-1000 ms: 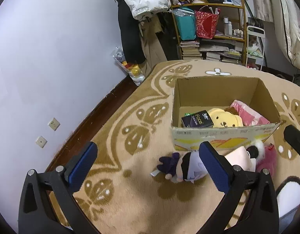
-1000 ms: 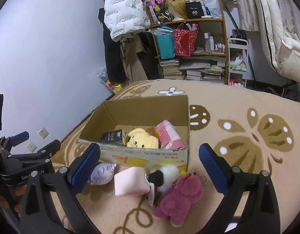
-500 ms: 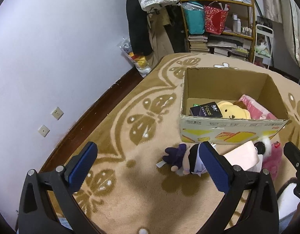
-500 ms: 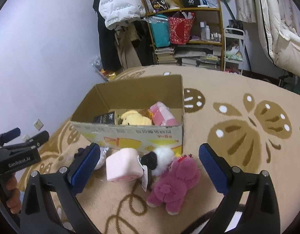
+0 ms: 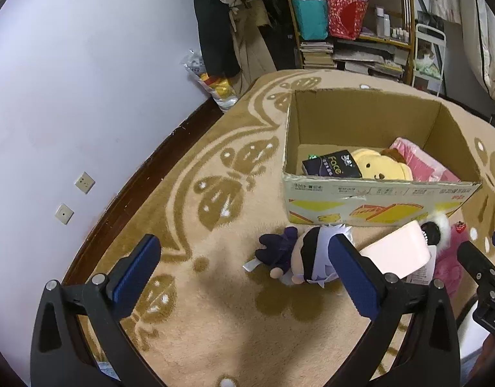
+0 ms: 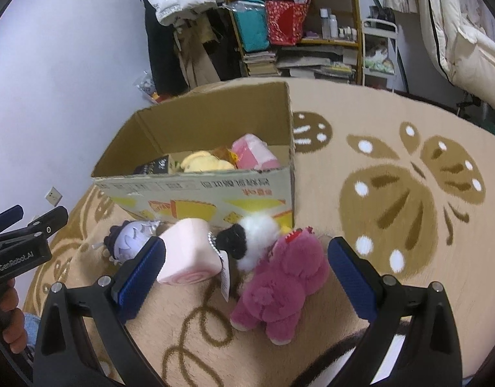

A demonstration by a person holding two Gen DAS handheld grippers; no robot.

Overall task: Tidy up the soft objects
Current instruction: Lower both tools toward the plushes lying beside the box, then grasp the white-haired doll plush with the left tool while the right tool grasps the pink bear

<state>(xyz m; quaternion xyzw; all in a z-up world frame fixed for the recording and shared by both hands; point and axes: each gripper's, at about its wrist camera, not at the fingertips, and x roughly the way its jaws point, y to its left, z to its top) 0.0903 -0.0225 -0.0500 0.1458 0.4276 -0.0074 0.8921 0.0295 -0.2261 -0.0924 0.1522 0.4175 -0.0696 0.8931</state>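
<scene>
An open cardboard box (image 6: 199, 190) (image 5: 370, 193) stands on the rug and holds a yellow plush (image 5: 381, 167), a pink plush (image 6: 254, 156) and a dark pack (image 5: 331, 167). In front of it lie a purple-haired doll (image 5: 299, 254) (image 6: 131, 237), a pink roll plush (image 6: 189, 256) (image 5: 395, 253), a black-and-white furry plush (image 6: 250, 237) and a magenta bear (image 6: 283, 285). My right gripper (image 6: 246, 272) is open, low over the magenta bear, which lies between its fingers. My left gripper (image 5: 244, 272) is open above the rug, with the doll just inside its right finger.
A patterned beige rug (image 6: 408, 193) covers the floor. A white wall with sockets (image 5: 84, 182) runs along the left. Shelves (image 6: 296, 32) with bags, books and hanging clothes stand behind the box. A person's hand (image 6: 9, 316) holds the left gripper's handle.
Both grippers have come lower and closer to the toys in front of the box. The right gripper now has the magenta bear between its fingers. Nothing was grasped.
</scene>
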